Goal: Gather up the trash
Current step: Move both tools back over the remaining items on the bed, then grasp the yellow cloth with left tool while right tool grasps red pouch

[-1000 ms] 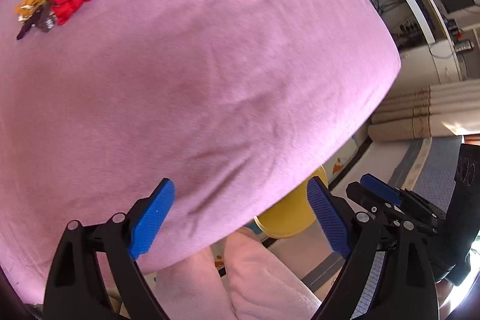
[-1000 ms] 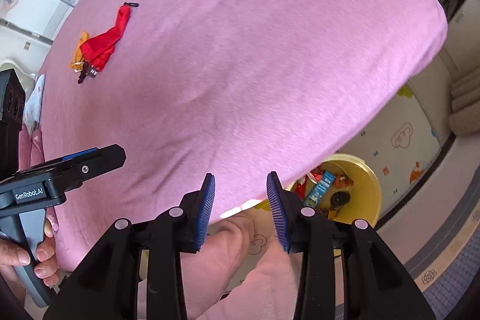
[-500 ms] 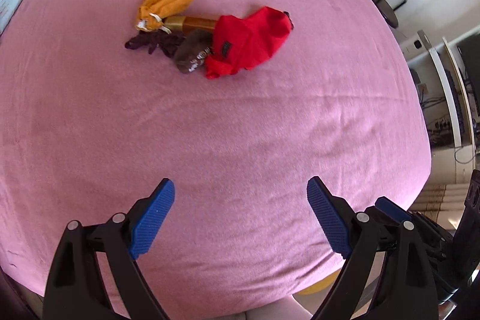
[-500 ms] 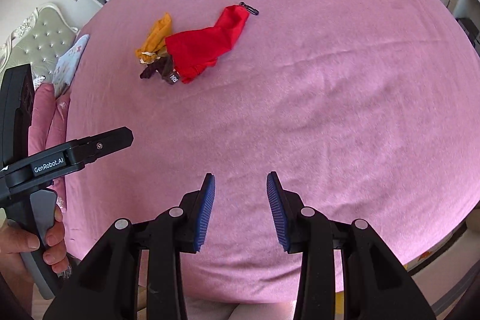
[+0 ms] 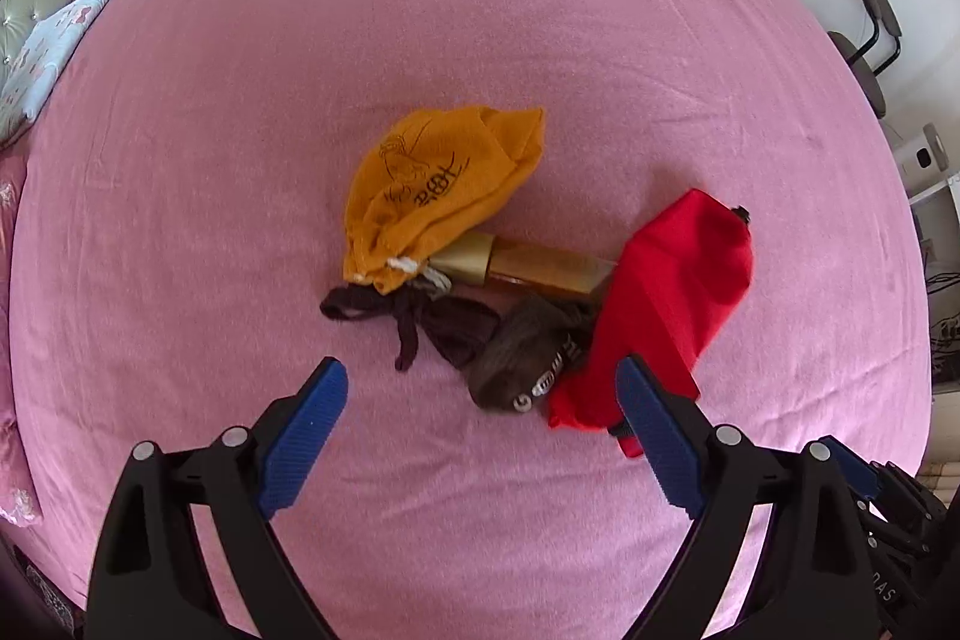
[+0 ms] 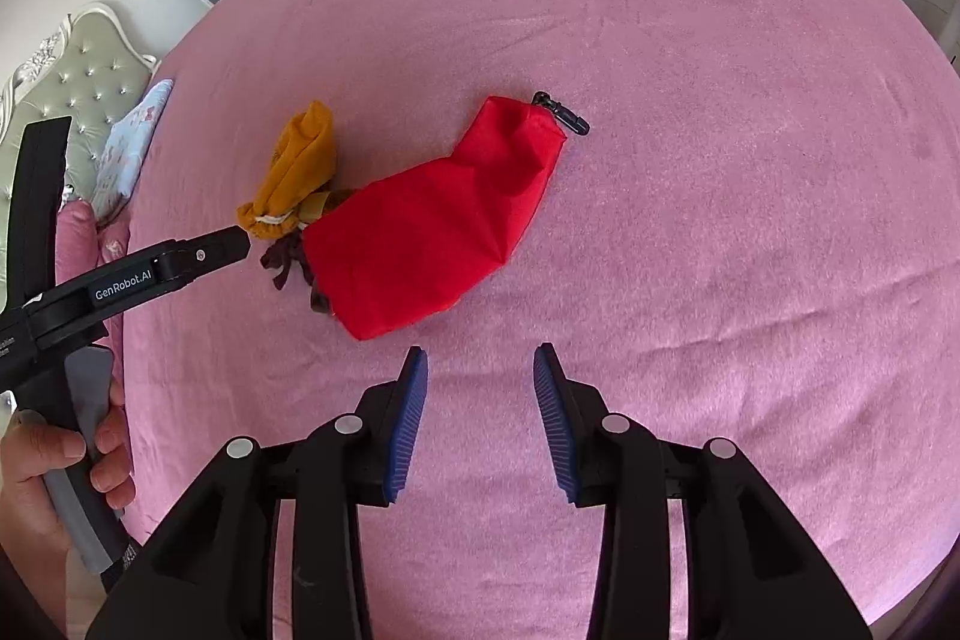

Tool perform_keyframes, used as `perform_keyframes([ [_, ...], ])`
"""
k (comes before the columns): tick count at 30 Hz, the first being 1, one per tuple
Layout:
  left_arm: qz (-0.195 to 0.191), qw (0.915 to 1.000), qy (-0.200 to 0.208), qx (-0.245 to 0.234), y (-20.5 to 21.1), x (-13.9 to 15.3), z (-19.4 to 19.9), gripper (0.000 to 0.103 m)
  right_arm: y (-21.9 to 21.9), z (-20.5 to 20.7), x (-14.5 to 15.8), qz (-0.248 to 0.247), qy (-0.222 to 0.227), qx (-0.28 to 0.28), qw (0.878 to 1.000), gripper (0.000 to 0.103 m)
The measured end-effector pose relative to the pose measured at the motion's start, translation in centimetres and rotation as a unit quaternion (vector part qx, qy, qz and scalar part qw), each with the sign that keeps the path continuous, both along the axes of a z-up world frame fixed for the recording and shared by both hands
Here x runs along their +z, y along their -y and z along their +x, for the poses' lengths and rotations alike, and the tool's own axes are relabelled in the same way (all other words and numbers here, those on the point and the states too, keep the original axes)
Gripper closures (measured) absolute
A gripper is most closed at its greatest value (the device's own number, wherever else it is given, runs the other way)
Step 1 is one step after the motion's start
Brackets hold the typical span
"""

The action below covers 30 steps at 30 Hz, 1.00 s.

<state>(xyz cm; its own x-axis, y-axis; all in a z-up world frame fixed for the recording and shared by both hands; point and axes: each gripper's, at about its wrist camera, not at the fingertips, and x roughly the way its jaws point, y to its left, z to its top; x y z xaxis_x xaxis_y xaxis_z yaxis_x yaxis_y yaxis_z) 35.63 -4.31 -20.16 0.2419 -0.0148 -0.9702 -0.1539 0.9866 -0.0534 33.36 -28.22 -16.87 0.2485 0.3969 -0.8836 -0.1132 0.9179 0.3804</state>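
Note:
A small heap lies on the pink bed: an orange drawstring pouch, a gold tube, a dark purple strip of cloth, a brown bundle and a red fabric bag. My left gripper hovers open just short of the heap, with nothing between its blue pads. In the right wrist view the red bag with its black clip covers most of the heap beside the orange pouch. My right gripper is open and empty, just below the red bag.
A tufted headboard and a light blue pillow stand at the bed's left end. A black chair and white shelving are past the right edge. A hand holds the left tool's handle at the left.
Both grippers have swept from the bed's edge, where a yellow bin on the floor showed, across the pink cover to the heap. The heap now sits close before both. Neither gripper's jaws changed.

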Motion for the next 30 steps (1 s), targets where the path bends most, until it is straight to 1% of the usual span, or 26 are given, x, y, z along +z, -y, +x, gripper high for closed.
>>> perform_keyframes([
  [6,0.026,0.9994,-0.023,0.002,-0.6,-3.3,5.3,0.013,-0.3,3.6,-2.8,-0.007,-0.024,-0.003,1.0,0.066],
  [10,0.048,0.9981,-0.037,-0.012,-0.6,-5.5,7.8,0.013,-0.2,5.3,-4.4,-0.007,-0.04,-0.014,0.999,0.066],
  [12,0.058,0.9973,-0.043,-0.014,-0.6,-6.4,8.7,0.016,-0.3,6.2,-5.1,-0.004,-0.048,-0.019,0.999,0.064],
  [13,0.063,0.997,-0.045,-0.013,-0.8,-6.8,9.0,0.021,-0.4,6.6,-5.4,-0.003,-0.051,-0.02,0.998,0.063],
  [14,0.066,0.9968,-0.044,-0.01,-1.0,-7.0,9.3,0.029,-0.5,7.1,-5.7,-0.001,-0.053,-0.021,0.998,0.063],
  [15,0.062,0.9972,-0.042,-0.007,-1.4,-7.2,9.5,0.032,-0.6,7.5,-5.9,0.0,-0.055,-0.022,0.998,0.063],
  [16,0.051,0.9979,-0.039,-0.004,-1.8,-7.3,9.7,0.037,-0.8,7.9,-6.0,0.002,-0.056,-0.022,0.998,0.062],
  [17,0.04,0.9986,-0.036,-0.001,-2.2,-7.4,9.8,0.045,-0.9,8.3,-6.2,0.003,-0.056,-0.022,0.998,0.062],
  [18,0.03,0.9989,-0.035,0.001,-2.7,-7.5,10.0,0.05,-1.0,8.7,-6.3,0.003,-0.055,-0.023,0.998,0.062],
  [19,0.021,0.9992,-0.035,0.001,-3.0,-7.5,10.1,0.057,-1.1,9.1,-6.4,0.002,-0.055,-0.025,0.998,0.061],
  [20,0.016,0.9993,-0.033,0.002,-3.2,-7.4,10.1,0.067,-1.2,9.5,-6.6,0.001,-0.055,-0.028,0.998,0.061],
  [22,0.011,0.9995,-0.03,0.003,-3.7,-7.1,10.2,0.08,-1.1,10.2,-7.0,0.003,-0.06,-0.036,0.998,0.061],
  [23,0.006,0.9996,-0.027,0.005,-4.1,-6.8,10.2,0.084,-1.1,10.5,-7.2,0.006,-0.064,-0.041,0.997,0.061],
  [27,-0.034,0.9987,-0.021,0.032,-5.8,-6.0,9.7,0.089,-1.3,11.2,-7.7,0.015,-0.073,-0.055,0.996,0.062],
  [28,-0.044,0.9981,-0.018,0.039,-6.2,-5.8,9.6,0.09,-1.4,11.3,-7.7,0.015,-0.071,-0.057,0.996,0.066],
  [29,-0.053,0.9974,-0.016,0.046,-6.6,-5.5,9.4,0.09,-1.6,11.5,-7.7,0.019,-0.071,-0.054,0.996,0.085],
  [30,-0.06,0.9967,-0.014,0.053,-7.0,-5.2,9.1,0.091,-1.6,11.4,-7.5,0.016,-0.067,-0.054,0.996,0.09],
])
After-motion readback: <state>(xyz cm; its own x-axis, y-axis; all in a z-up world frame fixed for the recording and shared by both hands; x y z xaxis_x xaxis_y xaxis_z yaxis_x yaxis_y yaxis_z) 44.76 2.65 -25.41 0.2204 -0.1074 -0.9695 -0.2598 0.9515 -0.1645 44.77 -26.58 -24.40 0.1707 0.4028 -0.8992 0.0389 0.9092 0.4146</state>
